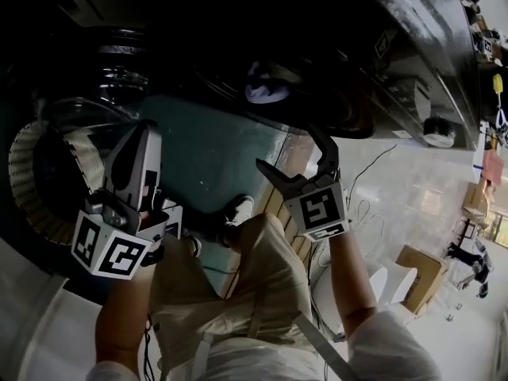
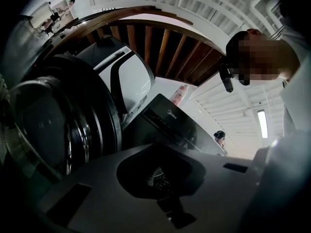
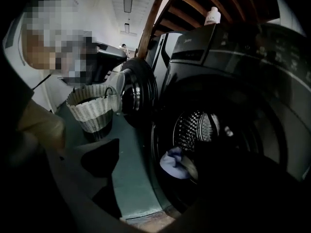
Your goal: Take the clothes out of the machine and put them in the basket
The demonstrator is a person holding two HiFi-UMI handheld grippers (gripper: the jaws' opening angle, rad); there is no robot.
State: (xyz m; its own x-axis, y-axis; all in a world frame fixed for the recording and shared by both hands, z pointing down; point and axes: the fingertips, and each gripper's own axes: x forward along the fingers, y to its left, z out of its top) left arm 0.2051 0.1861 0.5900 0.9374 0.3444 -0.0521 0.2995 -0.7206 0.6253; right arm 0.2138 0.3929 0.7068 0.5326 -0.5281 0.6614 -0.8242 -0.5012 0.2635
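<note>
Head view: my left gripper (image 1: 133, 153) hangs before the basket (image 1: 22, 169), jaws together and holding nothing; my right gripper (image 1: 294, 153) hangs before the machine (image 1: 357, 70), jaws wide apart and empty. A pale garment (image 1: 266, 90) lies in the machine's mouth, near my right jaws but not touching them. The basket's inside is too dark to read

Left gripper view: my jaws are closed on each other, with nothing caught between them. Beyond them are the open door (image 2: 63, 125) and the machine's dark top panel (image 2: 175, 118). Neither garment nor basket shows here

Right gripper view: my jaws are spread, with only open air between them. The garment (image 3: 175, 163) lies at the lip of the drum (image 3: 199, 127), ahead of the jaws and apart from them. The basket (image 3: 92, 108) stands on the floor beside the door (image 3: 138, 89), well apart from the garment

Progress, as I judge it: the door is open and the approach is made, but this garment is not yet gripped. Grasp, lift-out and drop into the basket all remain. I cannot tell whether the drum holds more
</note>
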